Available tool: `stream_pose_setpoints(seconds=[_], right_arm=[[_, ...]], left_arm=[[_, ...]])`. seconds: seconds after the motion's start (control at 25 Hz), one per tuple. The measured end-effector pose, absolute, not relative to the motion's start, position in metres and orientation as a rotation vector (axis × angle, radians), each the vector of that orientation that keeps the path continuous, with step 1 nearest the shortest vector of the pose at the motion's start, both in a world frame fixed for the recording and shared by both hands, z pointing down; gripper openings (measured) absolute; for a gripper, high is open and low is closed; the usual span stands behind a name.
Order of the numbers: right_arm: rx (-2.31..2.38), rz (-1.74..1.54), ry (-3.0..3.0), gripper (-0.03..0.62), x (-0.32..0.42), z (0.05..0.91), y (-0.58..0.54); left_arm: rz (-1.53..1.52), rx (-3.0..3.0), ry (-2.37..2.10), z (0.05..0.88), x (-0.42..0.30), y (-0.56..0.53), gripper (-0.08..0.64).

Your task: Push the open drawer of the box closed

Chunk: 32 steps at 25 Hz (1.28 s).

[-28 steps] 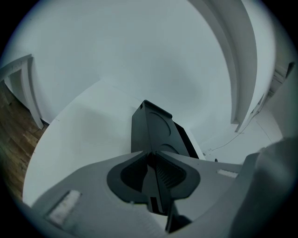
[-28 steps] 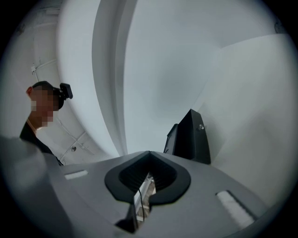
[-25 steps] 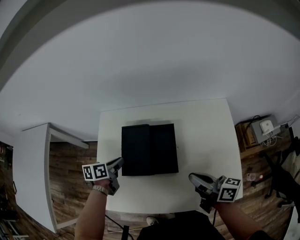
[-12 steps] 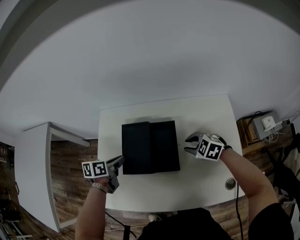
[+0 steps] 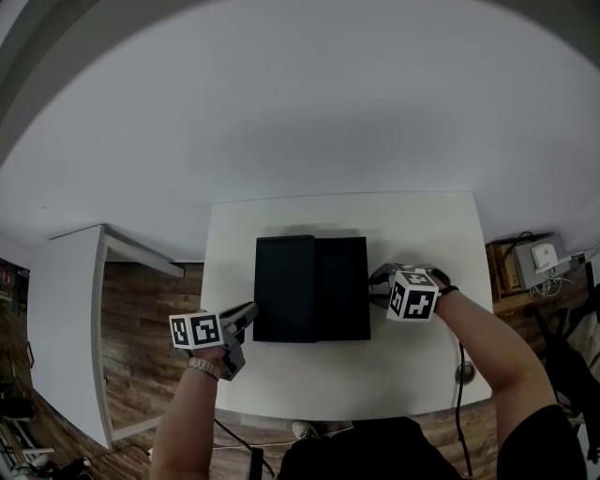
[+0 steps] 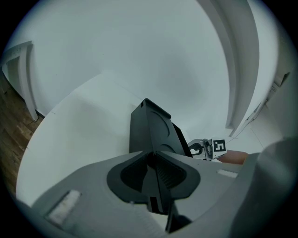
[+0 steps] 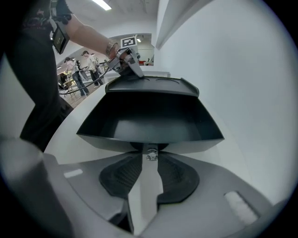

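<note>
right gripper [image 5: 378, 286] jaws just spread apart, empty, tips at the drawer [image 5: 342, 291] front right of centre to shove it; left gripper [image 5: 247, 314] pinched together, bracing the box [image 5: 284, 286] i guess.

Open-plan office or lab workspace — indoor.
- White table [image 5: 309, 375] on wood-plank floor [image 5: 150, 319], with a plain white wall [image 5: 300, 112] behind it.
- Second white desk [image 5: 61, 328] left of the table.
- White device with cables [image 5: 532, 255] right of the table.
- Across the table — standing people [image 7: 81, 69] under ceiling strip lights [image 7: 101, 4].
</note>
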State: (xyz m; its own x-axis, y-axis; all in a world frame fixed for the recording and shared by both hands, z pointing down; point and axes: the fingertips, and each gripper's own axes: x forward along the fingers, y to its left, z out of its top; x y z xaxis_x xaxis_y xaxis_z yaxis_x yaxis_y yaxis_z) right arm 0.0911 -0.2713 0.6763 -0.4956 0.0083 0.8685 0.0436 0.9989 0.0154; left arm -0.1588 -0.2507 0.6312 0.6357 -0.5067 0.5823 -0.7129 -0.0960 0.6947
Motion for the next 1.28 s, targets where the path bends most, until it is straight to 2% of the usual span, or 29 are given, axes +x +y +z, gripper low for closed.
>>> stream_pose_setpoints(seconds=[0.08, 0.12, 0.48, 1.28], right_arm=[[-0.034, -0.081, -2.078, 0.099, 0.090, 0.677, -0.273], [-0.030, -0.094, -2.073, 0.071, 0.091, 0.677, -0.274], [-0.015, -0.125, -2.050, 0.071, 0.089, 0.675, -0.277], [-0.060, -0.112, -2.121, 0.069, 0.017, 0.669, -0.271]], left_arm=[[0.229, 1.758, -0.996, 0.631, -0.159, -0.251, 0.063], [0.225, 1.760, -0.997, 0.631, -0.159, -0.251, 0.063], [0.194, 1.754, -0.996, 0.631, -0.158, -0.251, 0.064], [0.177, 1.743, -1.014, 0.631, -0.158, -0.250, 0.064]])
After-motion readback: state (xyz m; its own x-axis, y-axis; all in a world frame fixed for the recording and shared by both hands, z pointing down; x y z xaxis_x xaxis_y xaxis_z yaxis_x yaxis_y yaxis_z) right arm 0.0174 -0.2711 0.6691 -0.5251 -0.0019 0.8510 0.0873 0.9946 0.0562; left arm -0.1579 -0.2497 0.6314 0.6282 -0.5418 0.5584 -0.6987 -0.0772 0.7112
